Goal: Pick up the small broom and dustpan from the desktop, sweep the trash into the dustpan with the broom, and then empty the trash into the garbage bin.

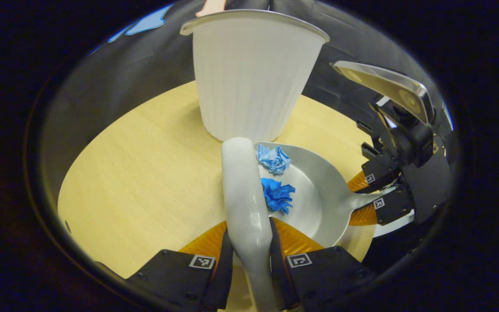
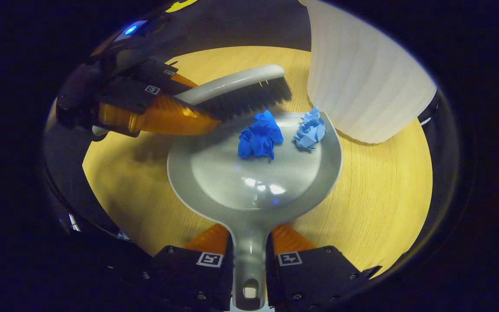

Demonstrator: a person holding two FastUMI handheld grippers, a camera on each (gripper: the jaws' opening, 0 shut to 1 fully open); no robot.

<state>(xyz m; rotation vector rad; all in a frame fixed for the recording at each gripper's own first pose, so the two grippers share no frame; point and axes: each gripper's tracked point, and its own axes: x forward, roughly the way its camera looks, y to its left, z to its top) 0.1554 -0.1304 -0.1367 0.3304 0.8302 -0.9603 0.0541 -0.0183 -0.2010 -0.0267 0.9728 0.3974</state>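
Observation:
In the left gripper view my left gripper (image 1: 251, 255) is shut on the grey handle of the small broom (image 1: 245, 195), which points toward the white garbage bin (image 1: 254, 78). In the right gripper view my right gripper (image 2: 249, 255) is shut on the handle of the grey dustpan (image 2: 254, 182), which lies flat on the wooden table (image 2: 383, 182). A dark blue paper wad (image 2: 259, 136) and a light blue paper wad (image 2: 310, 130) rest inside the pan near its front lip. The broom's black bristles (image 2: 249, 102) hover just behind the dark wad. The bin (image 2: 362, 82) stands right beside the pan's lip.
The round wooden table (image 1: 145, 173) extends to the left of the broom. From the left gripper view, the right gripper (image 1: 377, 193) and its camera body sit at the table's right edge. The black booth wall surrounds the table.

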